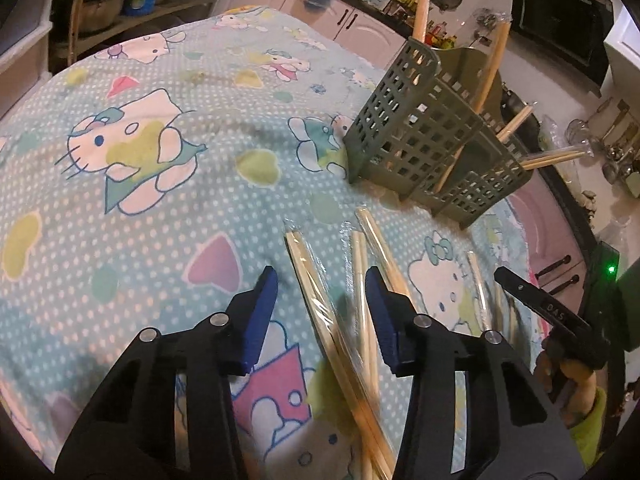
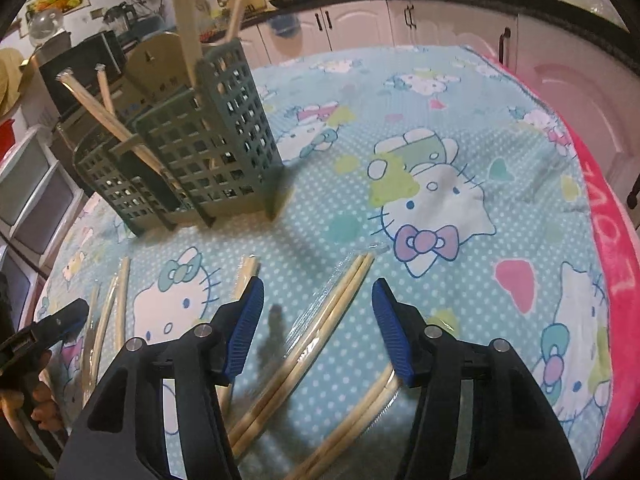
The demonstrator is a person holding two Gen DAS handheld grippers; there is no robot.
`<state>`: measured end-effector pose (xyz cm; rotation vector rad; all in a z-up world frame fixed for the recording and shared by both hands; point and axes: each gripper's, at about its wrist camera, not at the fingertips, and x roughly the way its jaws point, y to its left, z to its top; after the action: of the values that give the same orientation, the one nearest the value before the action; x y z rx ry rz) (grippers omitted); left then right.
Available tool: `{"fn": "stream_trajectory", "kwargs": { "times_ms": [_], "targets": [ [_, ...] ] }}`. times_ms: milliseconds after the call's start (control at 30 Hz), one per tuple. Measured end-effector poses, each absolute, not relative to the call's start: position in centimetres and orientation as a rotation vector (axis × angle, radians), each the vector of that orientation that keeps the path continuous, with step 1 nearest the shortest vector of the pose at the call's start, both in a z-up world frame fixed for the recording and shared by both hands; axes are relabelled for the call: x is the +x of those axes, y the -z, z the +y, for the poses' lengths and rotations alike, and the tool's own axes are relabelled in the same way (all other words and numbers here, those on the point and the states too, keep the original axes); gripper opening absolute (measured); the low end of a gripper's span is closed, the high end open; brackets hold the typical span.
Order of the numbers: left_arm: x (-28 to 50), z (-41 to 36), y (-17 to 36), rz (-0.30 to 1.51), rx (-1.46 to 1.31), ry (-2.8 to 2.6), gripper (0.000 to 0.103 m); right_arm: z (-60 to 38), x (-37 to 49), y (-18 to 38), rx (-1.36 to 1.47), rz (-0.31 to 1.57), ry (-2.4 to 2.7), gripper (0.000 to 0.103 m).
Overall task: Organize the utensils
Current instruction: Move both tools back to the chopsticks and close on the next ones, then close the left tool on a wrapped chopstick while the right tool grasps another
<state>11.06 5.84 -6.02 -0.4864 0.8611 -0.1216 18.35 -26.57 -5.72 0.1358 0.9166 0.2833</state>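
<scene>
Several wrapped chopstick pairs already stand in the green slotted utensil caddy (image 1: 416, 136). More lie on the cloth just before it – work remains. The left gripper (image 1: 322, 312) straddles one wrapped chopstick pair (image 1: 320, 300), not clamping it; the right gripper (image 2: 318, 320) gapes over another pair (image 2: 320, 320), nothing held.

The left gripper (image 1: 322, 300) points down and forward, with its two black arms spread and its blue pads (image 1: 260, 316) apart. The right gripper (image 2: 318, 308) points down the same way, and its blue pads (image 2: 390, 328) stand a bit wider apart. Neither one squeezes anything. In the left wrist view, the right gripper's black finger pokes in from the side, and a hand (image 1: 560, 372) in a yellow-green sleeve holds it. In the right wrist view, a hand (image 2: 34, 400) grips the left gripper's handle.
</scene>
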Motion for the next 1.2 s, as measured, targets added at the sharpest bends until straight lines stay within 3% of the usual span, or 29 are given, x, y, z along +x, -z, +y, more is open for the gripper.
{"fn": "stream_trajectory", "kwargs": {
  "times_ms": [300,700,833,1000,1200],
  "targets": [
    [13.5,5.2,5.9,0.875,-0.428,0.075,0.034,-26.2,19.8,6.2,0.111,0.942,-0.264,0.053],
    [14.9,4.8,6.1,0.864,-0.374,0.006,0.019,-25.7,22.0,6.7,0.07,0.956,-0.229,0.044],
    [15.0,4.7,6.0,0.862,-0.374,-0.012,0.014,-25.7,22.3,6.8,0.06,0.951,-0.212,0.035],
    [15.0,5.5,6.0,0.873,-0.422,-0.007,0.008,-25.7,22.7,6.7,0.041,0.94,-0.193,0.017],
    [15.2,6.4,5.8,0.883,-0.481,0.026,0.004,-27.0,23.0,6.2,0.155,0.945,-0.24,0.013]
  ]
}}
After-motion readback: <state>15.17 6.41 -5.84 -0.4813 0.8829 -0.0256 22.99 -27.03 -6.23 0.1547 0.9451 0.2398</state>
